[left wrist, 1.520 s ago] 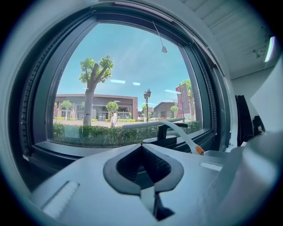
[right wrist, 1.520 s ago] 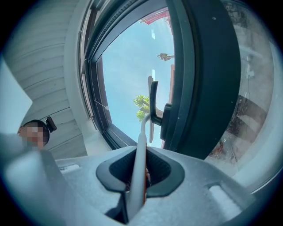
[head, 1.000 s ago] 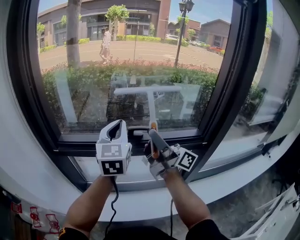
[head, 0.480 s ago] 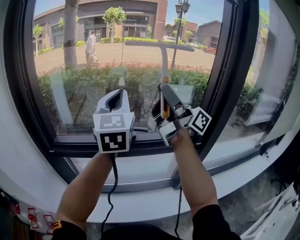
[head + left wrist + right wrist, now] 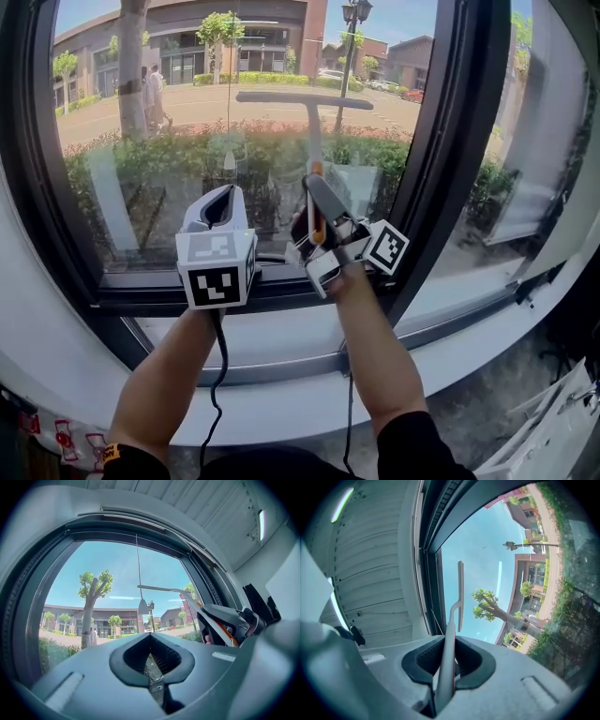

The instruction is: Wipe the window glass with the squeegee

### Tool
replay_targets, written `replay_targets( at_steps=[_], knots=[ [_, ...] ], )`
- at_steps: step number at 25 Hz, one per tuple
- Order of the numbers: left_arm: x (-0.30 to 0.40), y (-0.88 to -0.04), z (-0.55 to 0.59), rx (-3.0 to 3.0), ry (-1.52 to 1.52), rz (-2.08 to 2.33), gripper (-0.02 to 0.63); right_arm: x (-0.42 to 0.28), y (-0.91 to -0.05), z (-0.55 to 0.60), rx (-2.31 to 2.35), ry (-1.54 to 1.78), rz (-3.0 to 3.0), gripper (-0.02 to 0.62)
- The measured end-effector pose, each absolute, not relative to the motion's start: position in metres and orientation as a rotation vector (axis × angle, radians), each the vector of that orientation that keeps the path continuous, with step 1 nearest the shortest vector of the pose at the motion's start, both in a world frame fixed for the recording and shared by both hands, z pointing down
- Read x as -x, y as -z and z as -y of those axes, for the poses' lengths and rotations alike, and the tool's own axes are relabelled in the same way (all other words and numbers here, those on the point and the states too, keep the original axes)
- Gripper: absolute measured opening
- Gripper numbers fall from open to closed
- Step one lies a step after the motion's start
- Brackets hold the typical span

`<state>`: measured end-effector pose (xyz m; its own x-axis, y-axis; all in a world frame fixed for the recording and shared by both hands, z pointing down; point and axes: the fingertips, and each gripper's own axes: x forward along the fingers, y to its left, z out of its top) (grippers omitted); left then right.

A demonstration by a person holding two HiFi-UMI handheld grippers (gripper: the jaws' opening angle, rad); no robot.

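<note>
At the window glass [image 5: 169, 150], mid-pane: squeegee [image 5: 312, 131] stands upright, blade level across the top, handle clamped between the jaws of right gripper [image 5: 313, 192]; left gripper [image 5: 221, 202] just beside it (jaws closed together, nothing held), low above the sill [image 5: 141, 292].

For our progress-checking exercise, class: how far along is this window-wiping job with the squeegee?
Done: the right hand-held gripper is shut on the squeegee, clamped by its handle. In hand: the blade is held level, high on the window glass, mid-pane. Left: no wiped streaks show, so how much glass remains can't be judged. The left hand-held gripper is shut and empty.
</note>
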<state>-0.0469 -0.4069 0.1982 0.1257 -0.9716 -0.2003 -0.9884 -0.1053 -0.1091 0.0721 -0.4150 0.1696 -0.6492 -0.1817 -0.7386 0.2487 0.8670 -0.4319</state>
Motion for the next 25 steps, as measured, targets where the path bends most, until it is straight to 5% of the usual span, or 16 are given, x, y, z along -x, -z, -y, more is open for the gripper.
replay_targets(
  at_steps=[25],
  knots=[
    [0.023, -0.366, 0.399, 2.401, 0.104, -2.011, 0.018, -0.093, -0.389, 0.393, 0.161, 0.979, -2.134, 0.044]
  ],
)
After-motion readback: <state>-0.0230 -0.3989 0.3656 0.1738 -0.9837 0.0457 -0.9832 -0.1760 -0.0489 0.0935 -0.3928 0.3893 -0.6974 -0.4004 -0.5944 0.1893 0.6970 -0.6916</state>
